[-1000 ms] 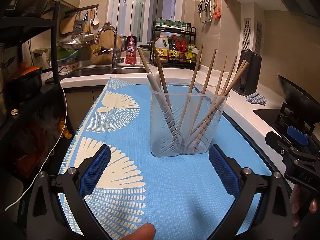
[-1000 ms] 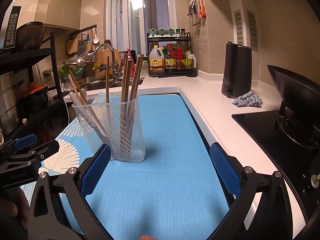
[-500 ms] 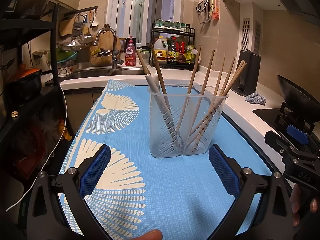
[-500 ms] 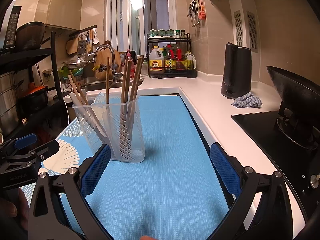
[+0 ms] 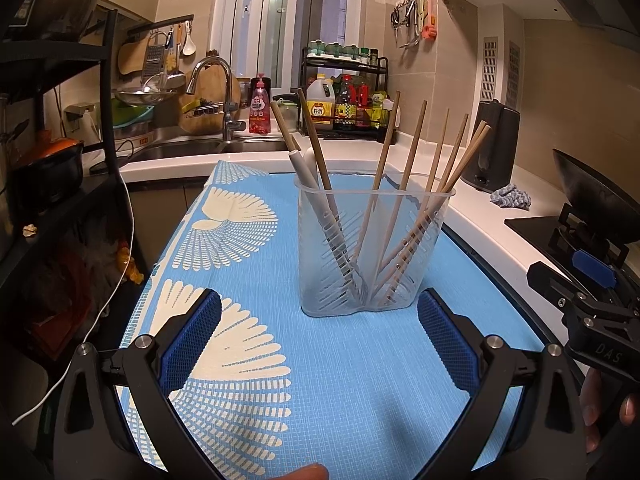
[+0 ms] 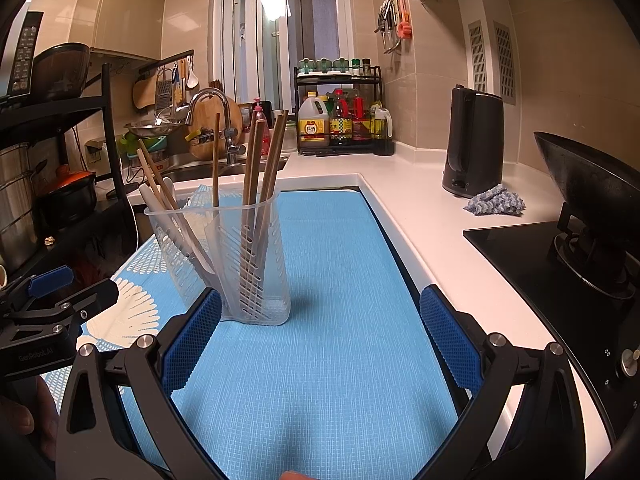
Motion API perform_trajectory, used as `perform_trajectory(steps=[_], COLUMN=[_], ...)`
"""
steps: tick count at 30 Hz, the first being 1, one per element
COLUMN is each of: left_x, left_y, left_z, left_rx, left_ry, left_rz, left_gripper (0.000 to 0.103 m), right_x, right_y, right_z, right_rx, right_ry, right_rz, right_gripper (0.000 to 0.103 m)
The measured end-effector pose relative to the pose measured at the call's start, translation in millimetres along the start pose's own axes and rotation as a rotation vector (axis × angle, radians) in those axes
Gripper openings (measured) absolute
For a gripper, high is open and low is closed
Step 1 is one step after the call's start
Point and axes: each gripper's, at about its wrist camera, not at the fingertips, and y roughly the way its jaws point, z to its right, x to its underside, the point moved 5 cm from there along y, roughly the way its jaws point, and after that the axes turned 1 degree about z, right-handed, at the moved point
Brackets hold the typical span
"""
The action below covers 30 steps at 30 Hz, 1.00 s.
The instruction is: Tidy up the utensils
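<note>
Left gripper [image 5: 319, 338] is seen with jaws spread wide, nothing held, hovering low over the blue mat [image 5: 352, 380]. Right gripper [image 6: 320, 338] likewise spread wide and empty.

The clear plastic utensil holder [image 5: 370, 256] is stood upright on the mat, just ahead of the left gripper, apart from both pads. Wooden chopsticks [image 5: 416, 160] and a white utensil handle [image 5: 308, 176] are leaned inside it.

"DAS" is read on the right gripper body in the left view; "GenRobot.AI" on the left gripper body [image 6: 36, 354] in the right view only. Bottle labels on the rack [image 6: 340, 120] are too small to read.

The kettle [image 6: 472, 140], grey cloth [image 6: 496, 200] and wok [image 6: 588, 196] are shown fully in the right view; the mat's white fan pattern [image 5: 224, 344] mostly in the left.
</note>
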Motion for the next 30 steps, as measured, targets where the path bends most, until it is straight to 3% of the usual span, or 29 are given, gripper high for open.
perform_trajectory(steps=[30], left_x=[3.3], left_y=[-1.1], left_z=[1.7], left_rx=[0.002], left_ry=[0.017], left_rz=[0.004], left_gripper=[0.096], right_x=[1.2], right_y=[-0.2], right_z=[-2.0], right_rx=[-0.002], right_ry=[-0.002], right_rz=[-0.001], right_gripper=[0.098])
